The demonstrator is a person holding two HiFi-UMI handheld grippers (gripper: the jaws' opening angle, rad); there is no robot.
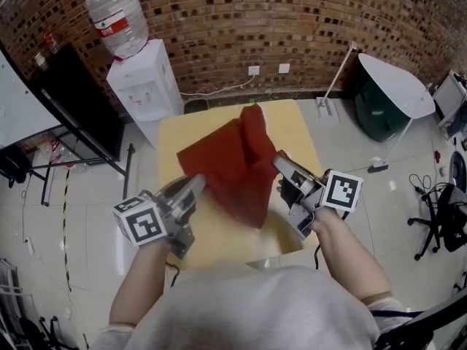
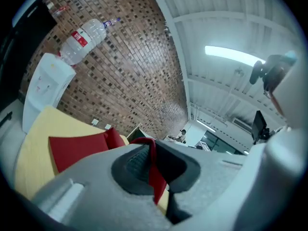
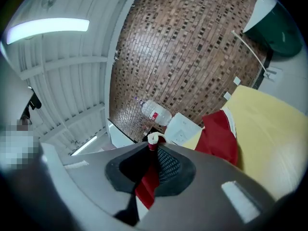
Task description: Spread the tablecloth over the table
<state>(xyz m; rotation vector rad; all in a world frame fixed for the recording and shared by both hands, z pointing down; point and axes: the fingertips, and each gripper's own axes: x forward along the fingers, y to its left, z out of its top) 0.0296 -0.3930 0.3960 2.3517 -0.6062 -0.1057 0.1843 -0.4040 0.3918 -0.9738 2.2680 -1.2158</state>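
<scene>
"Two grippers are in play, so what is each one doing?"

"The left gripper (image 2: 150,170) is clenched on a thin fold of the red tablecloth (image 1: 232,168). Its own view shows the cloth pinched between the dark pads. The right gripper (image 3: 155,166) is clenched on another edge, and a small white bit of hem pokes out above its pads."

"Where is the cloth?"

"It hangs between the two grippers above the yellow table (image 1: 174,135). In the head view it runs away from them, crumpled and folded, toward the table's far edge. The tabletop to the left and right of it is bare."

"Does the far end lie on the table?"

"I cannot tell. It is bunched there, and no view shows whether it touches the wood."

"What else is hidden?"

"The table's near edge is behind the person's grey shirt (image 1: 248,308). Only slivers of cloth show in the pads, so I cannot make out which corners are held. The hanging cloth also covers the middle of the tabletop."

"What is behind the table?"

"A white water dispenser (image 1: 146,87) stands against the brick wall (image 1: 292,20). Its bottle (image 1: 117,9) reaches the top edge of the head view."
</scene>
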